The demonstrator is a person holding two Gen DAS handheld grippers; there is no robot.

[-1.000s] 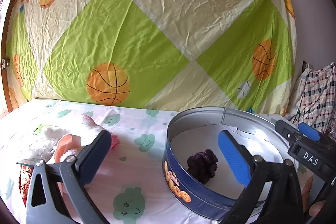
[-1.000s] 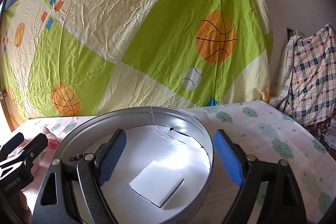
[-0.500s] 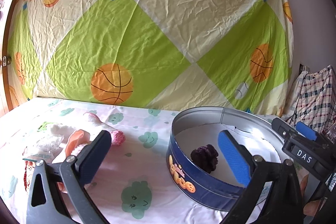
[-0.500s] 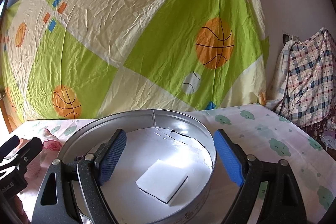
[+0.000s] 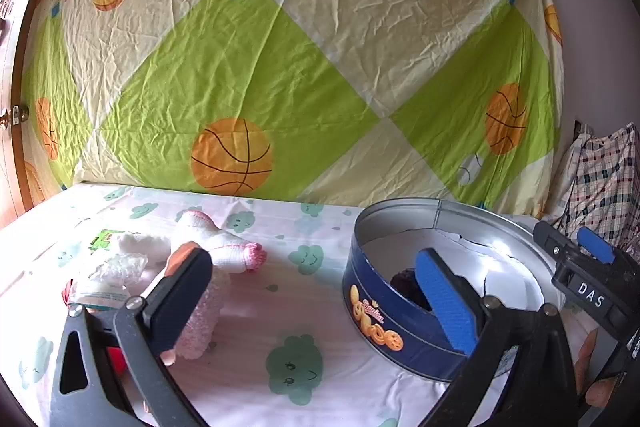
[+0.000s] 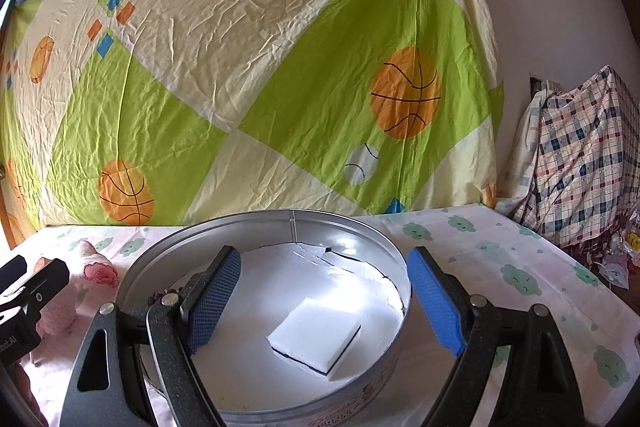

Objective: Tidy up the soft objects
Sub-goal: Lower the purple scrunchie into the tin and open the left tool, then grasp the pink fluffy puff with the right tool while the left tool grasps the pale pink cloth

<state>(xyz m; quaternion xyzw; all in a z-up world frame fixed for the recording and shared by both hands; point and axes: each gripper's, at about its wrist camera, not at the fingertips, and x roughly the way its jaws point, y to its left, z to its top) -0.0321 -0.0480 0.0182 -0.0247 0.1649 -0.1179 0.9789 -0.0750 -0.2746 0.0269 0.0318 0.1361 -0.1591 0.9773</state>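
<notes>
Left gripper [image 5: 316,291] is drifting leftward across the bed sheet [image 5: 280,307]: the blue cookie tin [image 5: 384,311] is sliding toward the right of its view, and the white knitted sock with pink cuff [image 5: 224,247] and the plastic-wrapped packets [image 5: 112,275] are coming closer in. Right gripper [image 6: 324,301] is shifting too, the white sponge [image 6: 316,341] in the tin moving rightward between its spread jaws. Left gripper's tip [image 6: 36,291] is edging further into the right wrist view.

**Bright room, ball-print backdrop**

A wrinkled green-and-cream sheet [image 5: 304,67] printed with basketballs hangs over the white wall [image 6: 560,7]. Below, a pale cloud-print bedsheet [image 5: 320,307] lies sunlit. Plaid fabric [image 6: 580,163] heaps in the right corner.
</notes>
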